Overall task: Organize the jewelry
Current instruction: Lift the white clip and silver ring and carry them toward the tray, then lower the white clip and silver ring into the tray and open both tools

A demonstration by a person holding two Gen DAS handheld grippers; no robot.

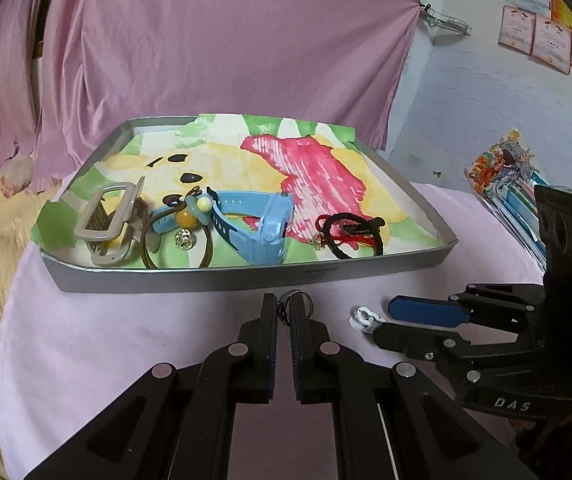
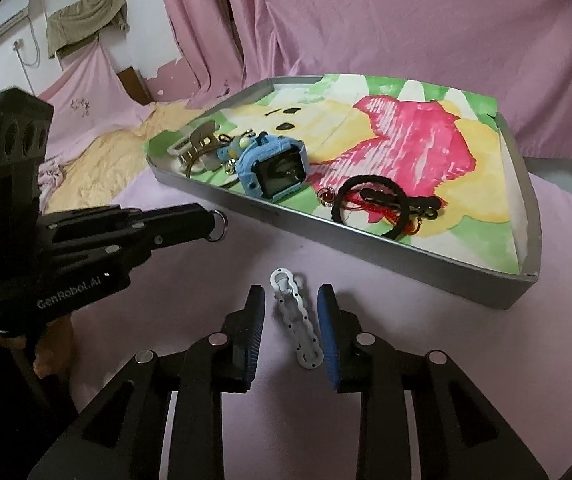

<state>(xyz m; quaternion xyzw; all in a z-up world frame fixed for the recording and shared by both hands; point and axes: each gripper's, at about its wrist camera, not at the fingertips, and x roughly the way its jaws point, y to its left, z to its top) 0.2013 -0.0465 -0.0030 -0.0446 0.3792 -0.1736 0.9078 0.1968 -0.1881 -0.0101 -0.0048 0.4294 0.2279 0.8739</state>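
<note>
- Ring (image 1: 290, 305): a dark metal band, pinched upright between the fingertips of your left gripper (image 1: 284, 312). It sits just short of the tray's near wall, above the pink cloth (image 1: 126, 340). In the right wrist view the same ring (image 2: 218, 226) juts from the tip of that gripper (image 2: 210, 225), whose fingers are closed on it.
- White clip (image 2: 297, 320): a wavy-edged plastic piece lying flat on the cloth, lengthwise between the spread fingers of your right gripper (image 2: 291, 324). Neither blue pad (image 2: 327, 332) can be seen touching it. From the left wrist view only its end (image 1: 361, 317) shows, just ahead of the right gripper's (image 1: 381, 320) tips.
- Tray (image 1: 246, 278): a shallow grey tray directly ahead of both tools, lined with a painted sheet (image 1: 309, 168) in pink, yellow and green.
- Blue watch (image 1: 264, 226): rests in the tray just beyond your left gripper, near the front wall; from the right wrist view its dark face (image 2: 282, 172) turns toward you.
- Black and red cord bracelet (image 1: 349, 236): lies to the right of the watch, ahead of your right gripper.
- Grey hair claw (image 1: 112, 220) and a hair tie with yellow beads (image 1: 186, 220): grouped at the tray's left end, left of the watch.
- Pink curtain (image 1: 206, 40): hangs behind the tray.
</note>
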